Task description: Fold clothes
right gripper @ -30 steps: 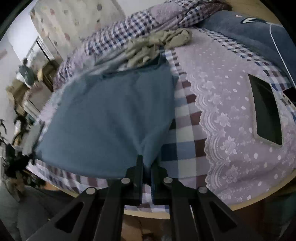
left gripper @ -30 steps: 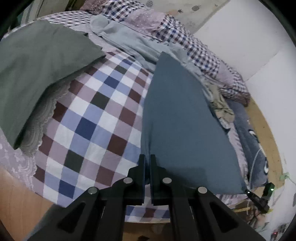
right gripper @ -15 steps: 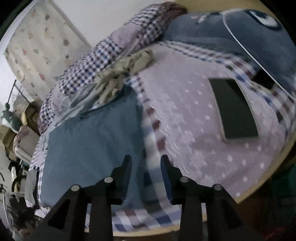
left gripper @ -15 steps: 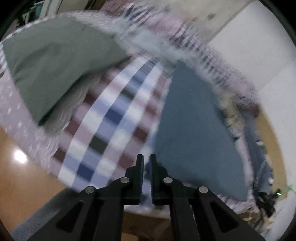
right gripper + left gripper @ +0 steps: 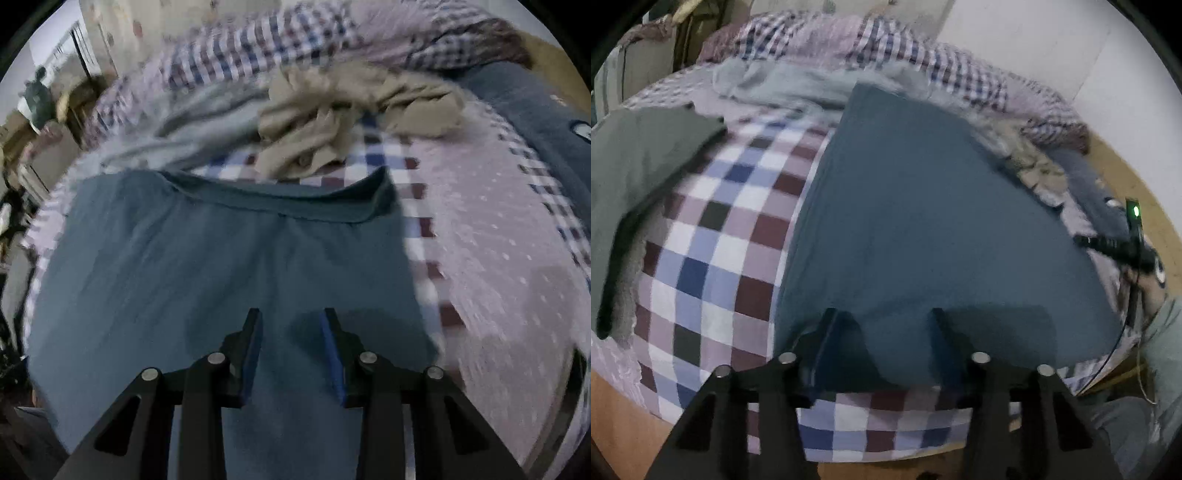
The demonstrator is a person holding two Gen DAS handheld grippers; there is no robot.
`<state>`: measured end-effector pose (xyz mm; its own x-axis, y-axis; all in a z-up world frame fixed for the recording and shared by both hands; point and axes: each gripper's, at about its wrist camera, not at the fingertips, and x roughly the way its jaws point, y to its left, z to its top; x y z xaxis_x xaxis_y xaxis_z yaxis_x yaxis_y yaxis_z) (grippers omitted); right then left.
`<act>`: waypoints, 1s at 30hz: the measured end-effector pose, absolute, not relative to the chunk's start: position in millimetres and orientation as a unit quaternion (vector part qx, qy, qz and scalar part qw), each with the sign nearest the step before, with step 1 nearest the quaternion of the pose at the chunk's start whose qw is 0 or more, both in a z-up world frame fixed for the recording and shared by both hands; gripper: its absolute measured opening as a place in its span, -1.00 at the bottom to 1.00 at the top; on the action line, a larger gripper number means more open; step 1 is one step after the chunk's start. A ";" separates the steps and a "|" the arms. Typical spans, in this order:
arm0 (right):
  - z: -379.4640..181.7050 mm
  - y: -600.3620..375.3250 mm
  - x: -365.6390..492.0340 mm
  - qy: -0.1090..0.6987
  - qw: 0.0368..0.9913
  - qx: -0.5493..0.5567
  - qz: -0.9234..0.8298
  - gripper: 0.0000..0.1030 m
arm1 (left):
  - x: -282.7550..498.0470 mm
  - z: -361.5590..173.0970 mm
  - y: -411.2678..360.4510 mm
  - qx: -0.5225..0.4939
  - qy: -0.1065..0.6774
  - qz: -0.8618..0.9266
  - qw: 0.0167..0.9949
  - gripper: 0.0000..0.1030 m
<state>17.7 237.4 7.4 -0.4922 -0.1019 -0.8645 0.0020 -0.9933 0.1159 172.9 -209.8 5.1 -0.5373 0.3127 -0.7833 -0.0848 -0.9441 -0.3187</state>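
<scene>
Checkered bedspread [image 5: 713,236], blue garment [image 5: 923,229], jaws apart.

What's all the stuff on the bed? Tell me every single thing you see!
Blue garment: one, slate blue, spread flat at the near edge of the bed, under both claws.
Green garment: one, dark green, left side of the bed.
Beige garment: one, tan, crumpled beyond the blue one.
Pale grey garment: one, light grey-blue, rumpled at the far side.
Checked bedsheet: one, blue, maroon and white squares, covering the bed.
Lilac lace cover: one, pale purple with white dots, right side of the bed.
Left claw: one, black, open above the blue garment.
Right claw: one, black with blue pads, open above the blue garment.
</scene>
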 end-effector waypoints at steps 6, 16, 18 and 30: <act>-15.0 244.8 -50.3 -0.020 0.010 0.525 -0.851 -0.32 | 170.9 1.6 -204.7 -0.476 -0.108 0.866 0.108 -0.02; 54.2 280.4 -91.9 -0.032 -0.128 0.364 -0.922 -0.19 | 169.8 4.0 -207.0 -0.484 -0.116 0.862 0.100 0.00; 70.0 285.6 -69.8 -0.057 -0.130 0.332 -0.932 0.03 | 170.0 4.0 -207.3 -0.484 -0.117 0.861 0.101 0.03; 103.8 286.0 159.4 -0.191 -0.125 0.273 -0.934 0.24 | 185.2 8.9 -226.5 -0.468 -0.192 0.857 0.101 0.18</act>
